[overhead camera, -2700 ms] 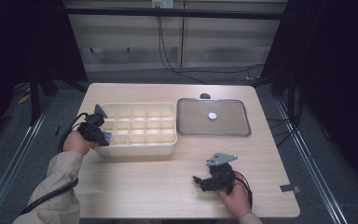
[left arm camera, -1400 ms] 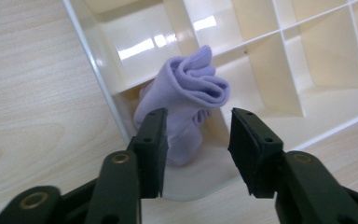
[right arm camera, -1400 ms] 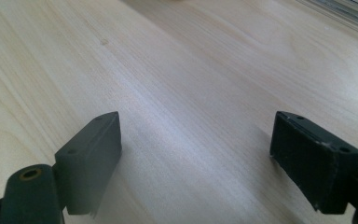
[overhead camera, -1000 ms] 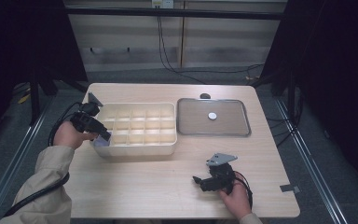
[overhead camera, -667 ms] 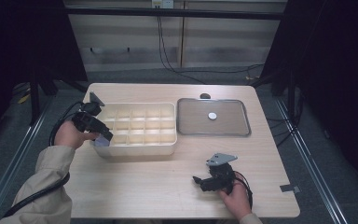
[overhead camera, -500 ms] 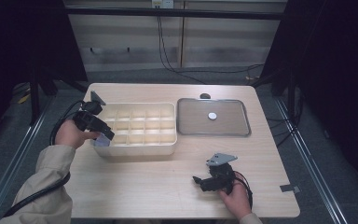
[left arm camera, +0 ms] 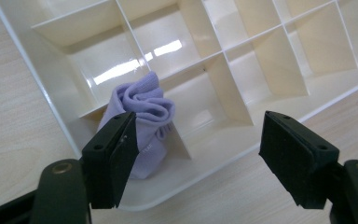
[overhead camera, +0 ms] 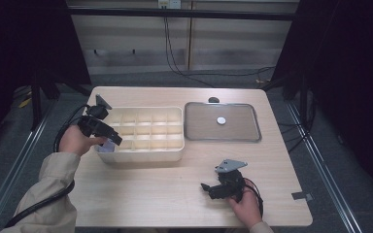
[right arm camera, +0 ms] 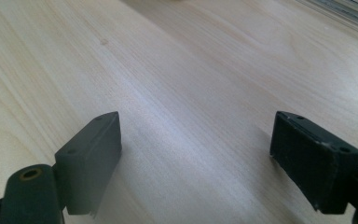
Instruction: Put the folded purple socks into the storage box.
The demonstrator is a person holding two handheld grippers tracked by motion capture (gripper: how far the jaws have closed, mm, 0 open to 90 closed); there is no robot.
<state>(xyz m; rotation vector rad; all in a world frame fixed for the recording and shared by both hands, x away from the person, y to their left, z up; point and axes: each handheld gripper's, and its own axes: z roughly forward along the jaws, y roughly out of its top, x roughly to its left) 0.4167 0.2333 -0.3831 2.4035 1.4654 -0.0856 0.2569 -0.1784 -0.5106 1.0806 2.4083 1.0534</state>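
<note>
In the high view, the left gripper sits at the left of the frame, over the near-left corner of the cream divided tray. In the earliest frame it reached deeper into that corner with the lilac cloth in its jaws; since then the hand has drawn slightly back toward the frame's left edge, and the cloth now lies as a pale patch in the corner compartment.

In the left gripper view, the cloth stands bunched and upright in the compartment at the lower left of the frame, leaning against a divider wall. The left gripper has just been opening its jaws: they stand wide apart and released. The left jaw overlaps the cloth's lower edge in the picture, but the pads do not press on it.

The right gripper lies low at the lower middle of the high view, on the bare wooden table, in the same spot as in every earlier frame. In the right gripper view its jaws are spread wide over plain wood, holding nothing.

The metal tray at the upper right of the table carries a small white disc, unmoved.
</note>
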